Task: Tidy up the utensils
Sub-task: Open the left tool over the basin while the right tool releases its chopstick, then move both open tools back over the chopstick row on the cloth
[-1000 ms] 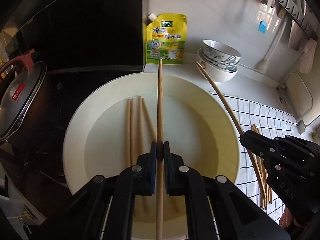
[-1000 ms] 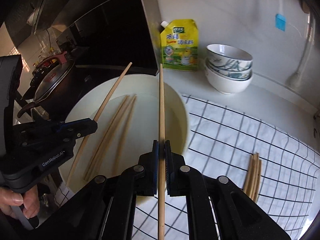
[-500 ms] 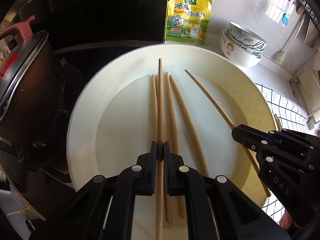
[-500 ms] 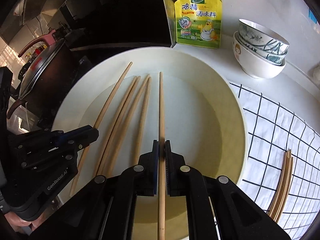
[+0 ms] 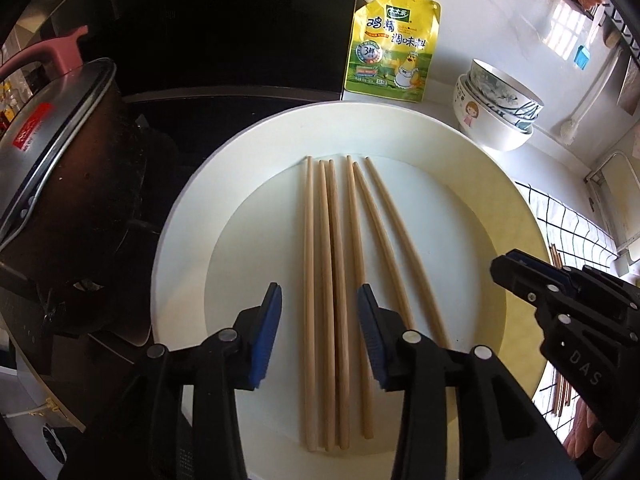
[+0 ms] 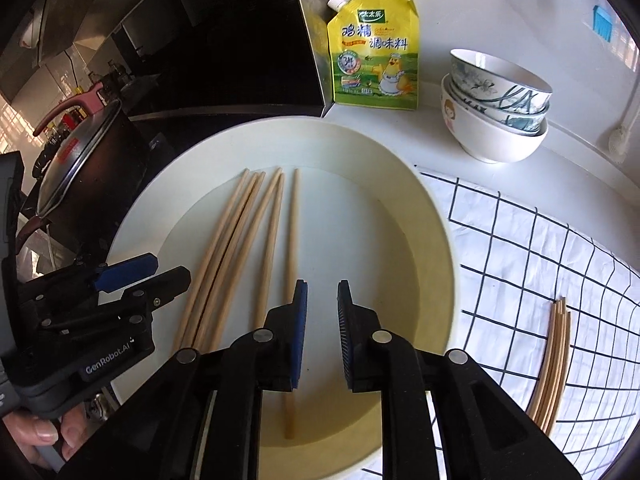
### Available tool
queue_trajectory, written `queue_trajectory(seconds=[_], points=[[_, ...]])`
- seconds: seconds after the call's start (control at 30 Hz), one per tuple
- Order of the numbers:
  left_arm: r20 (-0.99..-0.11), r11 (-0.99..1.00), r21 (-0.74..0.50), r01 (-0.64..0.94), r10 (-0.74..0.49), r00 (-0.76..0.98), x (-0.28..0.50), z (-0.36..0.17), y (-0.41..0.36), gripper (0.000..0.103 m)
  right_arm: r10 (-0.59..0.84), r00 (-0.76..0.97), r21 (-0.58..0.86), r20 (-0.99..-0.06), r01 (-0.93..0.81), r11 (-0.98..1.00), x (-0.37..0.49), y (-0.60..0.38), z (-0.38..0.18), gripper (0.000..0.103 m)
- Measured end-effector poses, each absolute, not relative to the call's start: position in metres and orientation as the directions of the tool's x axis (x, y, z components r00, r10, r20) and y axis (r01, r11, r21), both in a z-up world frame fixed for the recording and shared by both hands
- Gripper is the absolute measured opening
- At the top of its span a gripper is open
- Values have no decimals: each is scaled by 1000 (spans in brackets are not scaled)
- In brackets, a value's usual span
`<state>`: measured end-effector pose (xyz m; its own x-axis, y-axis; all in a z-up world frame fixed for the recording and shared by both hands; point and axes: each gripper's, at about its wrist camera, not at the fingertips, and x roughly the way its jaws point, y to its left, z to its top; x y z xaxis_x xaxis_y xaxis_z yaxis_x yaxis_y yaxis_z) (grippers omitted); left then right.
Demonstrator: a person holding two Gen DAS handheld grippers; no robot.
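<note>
While the fisheye lenses are bending everything near the edges, the near ends of the six chopsticks (image 5: 336,300) are slipping behind the black arms of the left gripper (image 5: 319,334), and the second bundle of chopsticks (image 6: 554,364) on the checked cloth (image 6: 532,264) is running partly behind the right gripper's arm. A pot (image 5: 60,184) at the left edge is being cut off by the frame, and only fingertips of the person's left hand (image 6: 44,434) are showing.

The six sticks are lying flat in the cream basin (image 5: 516,240), long axes running from the cameras toward the yellow seasoning pouch (image 5: 392,48) and stacked bowls (image 6: 496,116) on the table; the two rightmost are fanning slightly right at their far tips.

Compared with a second ago, both held sticks are now resting in the basin. The left jaws have just been opening and are standing released, two or three sticks lying beneath the gap, apparently untouched. The right gripper (image 6: 322,332) has also just been parting its jaws; they are standing released with a narrower gap, its stick lying just left of them.
</note>
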<state>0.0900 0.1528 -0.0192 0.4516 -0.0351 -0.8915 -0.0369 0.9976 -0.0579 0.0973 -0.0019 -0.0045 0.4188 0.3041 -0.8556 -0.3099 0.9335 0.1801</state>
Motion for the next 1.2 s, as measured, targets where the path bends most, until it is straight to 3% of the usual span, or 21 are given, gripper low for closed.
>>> queue_trajectory(seconds=[0.5, 1.2], points=[[-878, 997, -69, -36, -43, 478, 71, 0, 131, 49, 304, 452, 194, -839, -273, 942, 66, -50, 14, 21], [-869, 994, -55, 93, -93, 485, 48, 9, 39, 52, 216, 521, 215, -826, -63, 975, 28, -174, 12, 26]])
